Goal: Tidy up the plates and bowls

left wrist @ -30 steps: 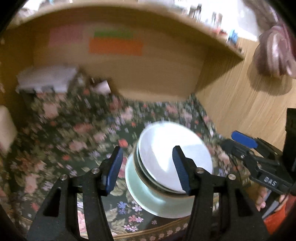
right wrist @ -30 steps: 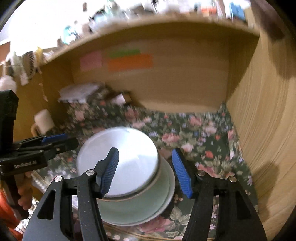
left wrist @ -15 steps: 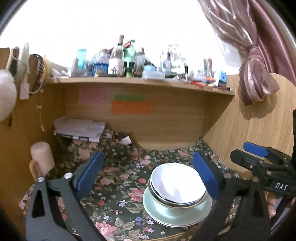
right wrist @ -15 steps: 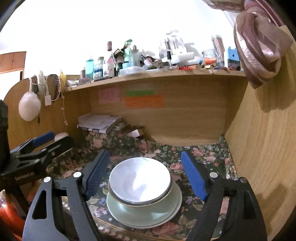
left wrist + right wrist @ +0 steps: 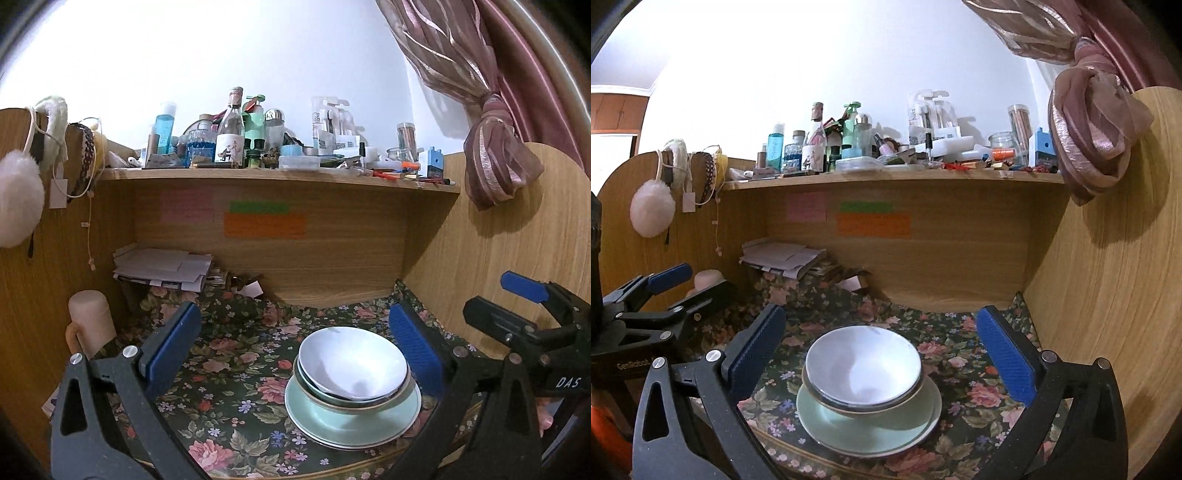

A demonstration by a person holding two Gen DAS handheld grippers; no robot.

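A white bowl (image 5: 352, 367) sits nested in other bowls on stacked pale green plates (image 5: 352, 424), near the front edge of the floral-covered desk (image 5: 229, 369). The same bowl (image 5: 862, 365) and plates (image 5: 868, 424) show in the right wrist view. My left gripper (image 5: 295, 350) is open and empty, held back from the stack, which lies toward its right finger. My right gripper (image 5: 881, 350) is open and empty, with the stack seen between its fingers but apart from them. Each gripper shows at the edge of the other's view.
A wooden alcove surrounds the desk, with a side wall (image 5: 1108, 295) close on the right. A pile of papers (image 5: 162, 267) lies at the back left. A pink cup (image 5: 90, 321) stands at the left. A cluttered shelf of bottles (image 5: 236, 136) runs above.
Both grippers have pulled back and up from the stack and opened wider. The bowls and plates stay stacked on the desk.
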